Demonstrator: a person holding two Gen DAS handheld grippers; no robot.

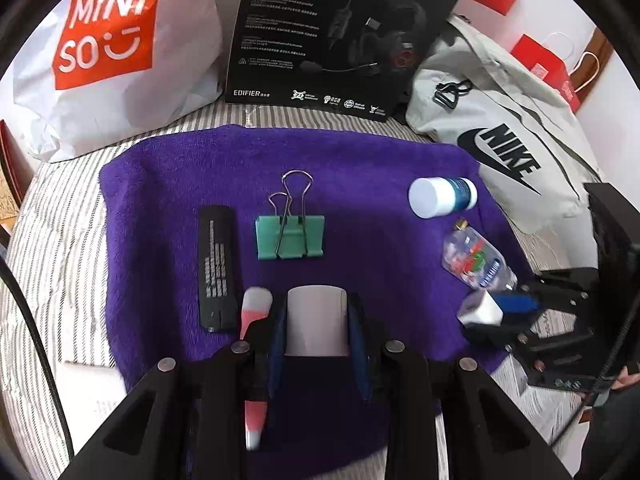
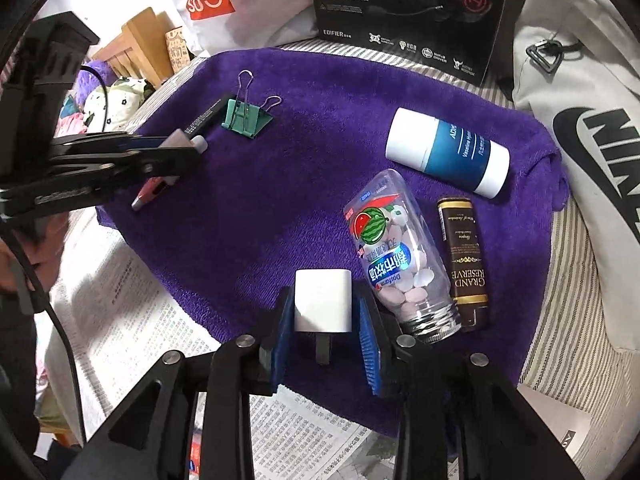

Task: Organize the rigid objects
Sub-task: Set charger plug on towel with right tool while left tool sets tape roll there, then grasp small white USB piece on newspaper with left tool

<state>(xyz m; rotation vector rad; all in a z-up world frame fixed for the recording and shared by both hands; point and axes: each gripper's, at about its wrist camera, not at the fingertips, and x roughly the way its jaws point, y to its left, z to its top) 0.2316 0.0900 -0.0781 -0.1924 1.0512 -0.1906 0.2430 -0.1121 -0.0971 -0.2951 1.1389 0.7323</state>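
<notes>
Gripping a grey block (image 1: 317, 320), left claw (image 1: 317, 330) is half-closed; right claw (image 2: 326, 312) clamps white charger (image 2: 323, 300).

On the towel (image 1: 360, 168), the binder clip (image 1: 290, 236) lies right of my remote (image 1: 216, 268). The candy bottle (image 2: 400, 256) lies between the charger (image 2: 323, 300) and the box (image 2: 466, 264).

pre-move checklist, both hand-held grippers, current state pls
1. Left hand-held gripper holds a white cylinder between its pads: ok.
2. Right hand-held gripper holds a white plug adapter, prong showing below: ok.
3. Left finger clear of the red-and-grey pen: not ok, the pen lies right beside or under it.
4. Right finger clear of the candy bottle: cannot tell, very close.
5. Free spot on the purple towel between the green binder clip and the blue-and-white tube: ok.
</notes>
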